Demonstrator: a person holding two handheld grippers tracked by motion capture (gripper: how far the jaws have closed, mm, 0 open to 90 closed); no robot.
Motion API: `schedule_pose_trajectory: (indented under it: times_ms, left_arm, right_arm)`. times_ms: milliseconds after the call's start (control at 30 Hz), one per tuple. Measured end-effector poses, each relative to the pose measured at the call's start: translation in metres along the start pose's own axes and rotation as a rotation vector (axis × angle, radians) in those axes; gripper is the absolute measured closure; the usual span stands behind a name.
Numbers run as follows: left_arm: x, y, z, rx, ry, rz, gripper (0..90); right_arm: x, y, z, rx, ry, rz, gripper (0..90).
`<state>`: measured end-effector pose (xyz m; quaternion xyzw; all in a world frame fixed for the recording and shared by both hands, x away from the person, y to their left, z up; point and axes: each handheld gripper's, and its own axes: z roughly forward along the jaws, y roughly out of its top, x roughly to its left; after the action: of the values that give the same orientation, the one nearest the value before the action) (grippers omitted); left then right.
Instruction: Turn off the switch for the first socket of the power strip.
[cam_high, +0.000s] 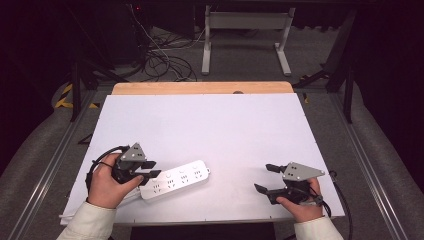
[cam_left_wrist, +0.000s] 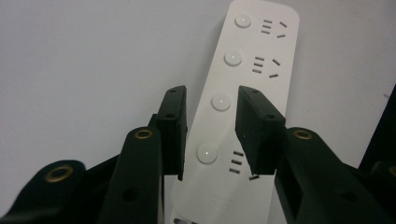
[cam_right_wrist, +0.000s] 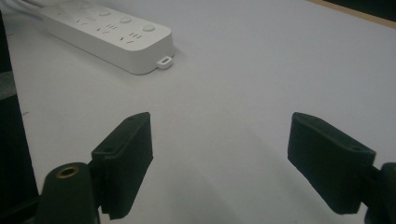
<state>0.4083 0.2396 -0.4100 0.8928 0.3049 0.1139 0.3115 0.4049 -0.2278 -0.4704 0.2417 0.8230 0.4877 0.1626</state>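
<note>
A: White board (cam_high: 210, 125) covers the table; behind it we see a dim floor with cables (cam_high: 165, 60) and a grey table frame (cam_high: 245, 22). What are we working on?

B: Our white power strip (cam_high: 175, 179). It lies flat at the near left of the board, its long axis slanting from near left toward far right, sockets and round buttons facing up.

A: And our left gripper (cam_high: 151, 169)?

B: In the left gripper view its jaws stand parted over the strip's near end, one on each side of the button row, above the top face. We cannot tell whether either jaw touches; nothing is clamped.

A: How do we do this step well?

B: As we judge it, we should lower the jaws until they straddle the strip's long edges, square to its length, then close on the side walls rather than the buttons. A grip nearer the middle would swing less.

A: The right gripper (cam_high: 264, 178)?

B: Spread wide and empty at the near right, well apart from the strip, low above bare board.
</note>
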Motion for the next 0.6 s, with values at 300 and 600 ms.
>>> schedule_pose_trajectory:
  times_ms: [300, 600]
  left_arm:
    - [0.0029, 0.0015, 0.0032, 0.068, -0.048, -0.016, 84.2]
    - [0.0018, 0.0062, 0.0102, 0.164, -0.056, 0.013, 90.0]
  right_arm:
    - [-0.0002, -0.0001, 0.0003, 0.005, 0.002, -0.003, 22.6]
    - [-0.0001, -0.0002, 0.0004, 0.007, 0.005, -0.002, 22.6]
